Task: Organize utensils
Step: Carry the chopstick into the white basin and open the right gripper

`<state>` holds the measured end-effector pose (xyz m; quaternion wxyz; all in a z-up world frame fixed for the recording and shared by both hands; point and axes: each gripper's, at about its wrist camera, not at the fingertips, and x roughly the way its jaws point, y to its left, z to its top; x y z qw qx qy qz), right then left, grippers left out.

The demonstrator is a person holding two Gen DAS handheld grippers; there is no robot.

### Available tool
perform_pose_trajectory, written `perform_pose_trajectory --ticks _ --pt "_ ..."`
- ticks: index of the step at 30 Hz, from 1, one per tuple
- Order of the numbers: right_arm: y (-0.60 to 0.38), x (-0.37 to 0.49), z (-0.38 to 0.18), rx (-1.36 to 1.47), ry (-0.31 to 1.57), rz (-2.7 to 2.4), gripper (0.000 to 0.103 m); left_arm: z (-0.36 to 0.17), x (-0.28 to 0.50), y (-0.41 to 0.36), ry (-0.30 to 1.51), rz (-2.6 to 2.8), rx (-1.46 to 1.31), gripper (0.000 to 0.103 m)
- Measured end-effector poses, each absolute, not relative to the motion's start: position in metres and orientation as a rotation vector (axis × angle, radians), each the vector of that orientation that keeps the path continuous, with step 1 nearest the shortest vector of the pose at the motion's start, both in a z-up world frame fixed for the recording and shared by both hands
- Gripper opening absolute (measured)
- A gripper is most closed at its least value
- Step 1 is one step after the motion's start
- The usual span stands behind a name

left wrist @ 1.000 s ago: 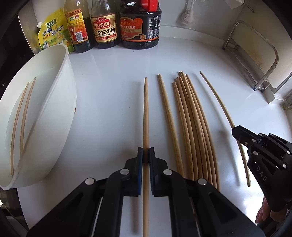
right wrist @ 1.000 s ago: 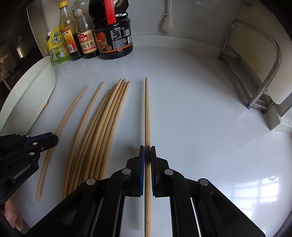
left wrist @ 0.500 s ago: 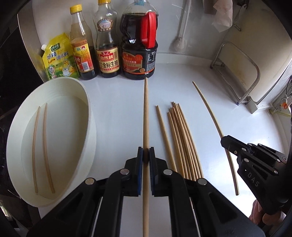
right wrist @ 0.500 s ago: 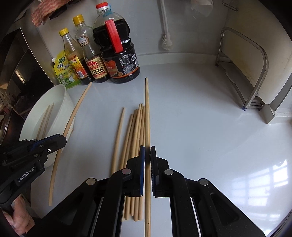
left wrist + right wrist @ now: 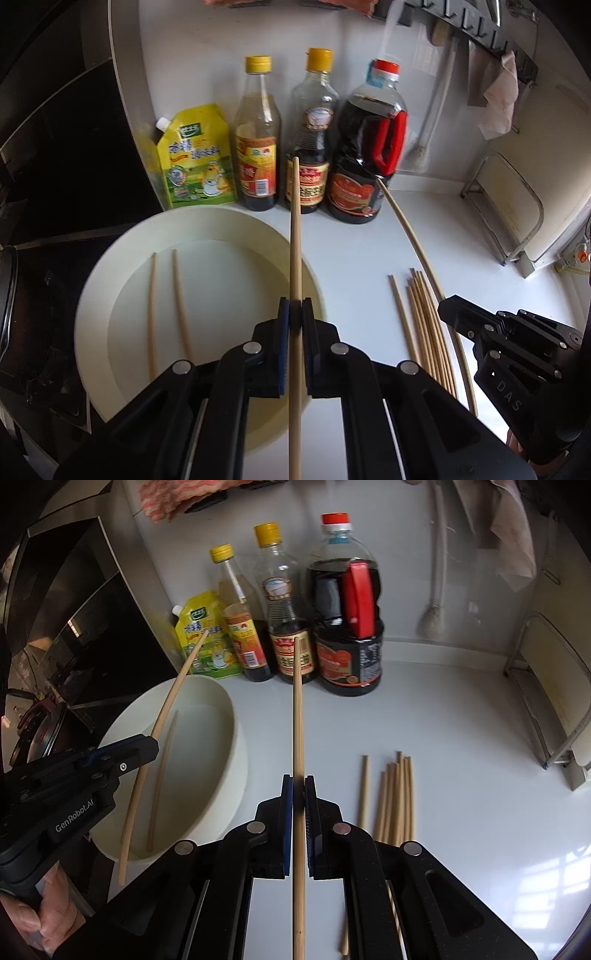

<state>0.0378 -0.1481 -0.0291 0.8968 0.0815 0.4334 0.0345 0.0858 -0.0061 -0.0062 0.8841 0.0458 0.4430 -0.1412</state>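
Home kitchen: sauce bottles point(image 5: 364, 158), stove point(image 5: 70, 627).

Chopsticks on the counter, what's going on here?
A person is sorting chopsticks with two handheld grippers. The left gripper is shut on one chopstick, held above the white basin, where two chopsticks already lie. The right gripper is shut on another chopstick, raised beside the basin and pointing toward the sauce bottles. A loose pile is still on the counter.

pale matt wooden chopsticks point(image 5: 424, 325), glossy white plastic tub point(image 5: 110, 295), glossy counter point(image 5: 461, 720).
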Motion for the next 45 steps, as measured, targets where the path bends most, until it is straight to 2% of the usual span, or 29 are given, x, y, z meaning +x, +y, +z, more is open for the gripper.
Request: perform_pose_trajectory --ticks 6,16,23,38,39,41,43,45 --pt "-0.098 0.07 -0.031 0.133 0.923 0.156 0.006 -0.008 0.104 0.048 0.928 -0.213 0.066 0.008" --pt "-0.028 0.114 -0.052 0.091 0.99 0.245 0.006 -0.041 0.131 0.111 1.003 -0.139 0.024 0.008" --pt "0.001 0.14 -0.078 0.082 1.072 0.262 0.006 -0.069 0.152 0.122 1.066 -0.143 0.032 0.008" --pt "-0.001 0.152 -0.111 0.061 1.179 0.223 0.006 -0.113 0.171 0.121 1.191 -0.165 0.028 0.008" --pt "-0.001 0.152 -0.111 0.057 1.183 0.222 0.006 -0.113 0.171 0.122 1.191 -0.162 0.024 0.009" --pt "-0.001 0.152 -0.111 0.055 1.184 0.221 0.008 -0.111 0.172 0.125 1.181 -0.155 0.015 0.025" --pt "-0.002 0.151 -0.108 0.054 1.169 0.217 0.011 -0.108 0.171 0.127 1.163 -0.148 0.013 0.032" --pt "-0.003 0.148 -0.103 0.05 1.153 0.211 0.012 -0.103 0.17 0.129 1.148 -0.143 0.011 0.034"
